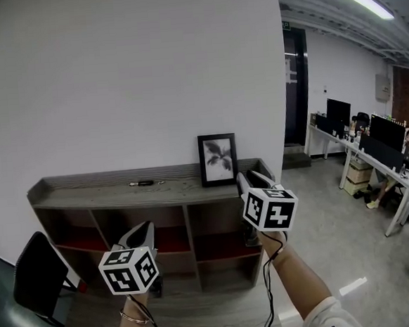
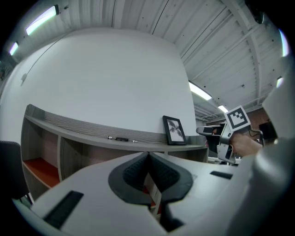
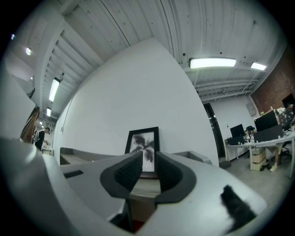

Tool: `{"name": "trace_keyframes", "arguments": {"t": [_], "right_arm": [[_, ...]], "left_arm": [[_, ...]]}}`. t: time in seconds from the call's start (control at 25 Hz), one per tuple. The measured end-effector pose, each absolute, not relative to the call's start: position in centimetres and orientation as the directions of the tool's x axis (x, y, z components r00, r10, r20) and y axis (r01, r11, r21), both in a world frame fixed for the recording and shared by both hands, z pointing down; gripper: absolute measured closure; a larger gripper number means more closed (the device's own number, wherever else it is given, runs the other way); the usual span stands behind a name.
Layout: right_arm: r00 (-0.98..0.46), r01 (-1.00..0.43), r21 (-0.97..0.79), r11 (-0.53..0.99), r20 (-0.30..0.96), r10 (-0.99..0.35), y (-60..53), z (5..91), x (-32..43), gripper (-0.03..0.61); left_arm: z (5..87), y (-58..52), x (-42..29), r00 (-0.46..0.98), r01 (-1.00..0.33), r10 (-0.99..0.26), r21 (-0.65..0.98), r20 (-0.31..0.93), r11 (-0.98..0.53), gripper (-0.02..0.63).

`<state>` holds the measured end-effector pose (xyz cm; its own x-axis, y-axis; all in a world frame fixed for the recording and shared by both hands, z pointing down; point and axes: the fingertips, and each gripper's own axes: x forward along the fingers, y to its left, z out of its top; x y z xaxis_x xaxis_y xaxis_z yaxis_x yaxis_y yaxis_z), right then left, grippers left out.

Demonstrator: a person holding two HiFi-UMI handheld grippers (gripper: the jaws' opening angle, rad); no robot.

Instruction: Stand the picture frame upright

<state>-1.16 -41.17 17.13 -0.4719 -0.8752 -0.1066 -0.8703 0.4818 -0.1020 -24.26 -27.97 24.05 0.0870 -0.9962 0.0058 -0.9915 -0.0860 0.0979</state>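
Picture frame [image 1: 217, 159]: upright on the shelf [image 1: 101, 192] top, right of centre, at the wall. Judged light, rigid, probably glazed, so fragile; take it by the side edges. Left hand-held gripper [image 1: 144, 232] closed and empty. Right hand-held gripper [image 1: 252, 179] slightly parted and empty, short of the frame.

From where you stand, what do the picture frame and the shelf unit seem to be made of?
Picture frame: smooth black border, plastic or painted wood; too far to tell.
Shelf unit: matte grey wood-look board with streaky grain lines, probably laminate.
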Motion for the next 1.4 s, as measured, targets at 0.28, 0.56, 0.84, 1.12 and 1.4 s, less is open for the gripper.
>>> {"name": "trace_keyframes", "arguments": {"t": [0.28,0.56,0.84,1.12,1.4], "right_arm": [[-0.481,-0.868,-0.110,0.484,-0.060,-0.875,-39.0,21.9,0.1,0.495],[-0.495,-0.862,-0.113,0.494,-0.014,-0.869,-36.6,26.0,1.6,0.523],[-0.513,-0.855,-0.105,0.508,0.028,-0.858,-34.2,29.6,3.5,0.534],[-0.556,-0.829,-0.136,0.543,0.090,-0.826,-32.8,33.8,5.1,0.538],[-0.576,-0.817,-0.113,0.565,0.112,-0.810,-33.2,34.7,5.5,0.546]], "left_arm": [[27.8,-26.8,-23.7,0.085,-0.987,-0.994,0.138,0.063,-0.076,0.601],[31.0,-26.0,-21.8,0.100,-0.979,-0.993,0.187,0.069,-0.086,0.601],[33.0,-25.0,-19.6,0.080,-0.980,-0.994,0.191,0.079,-0.064,0.601],[35.3,-24.4,-16.3,0.041,-0.988,-0.992,0.150,0.118,-0.023,0.601],[35.3,-24.9,-14.2,0.016,-0.990,-0.992,0.138,0.123,0.001,0.601]]}}
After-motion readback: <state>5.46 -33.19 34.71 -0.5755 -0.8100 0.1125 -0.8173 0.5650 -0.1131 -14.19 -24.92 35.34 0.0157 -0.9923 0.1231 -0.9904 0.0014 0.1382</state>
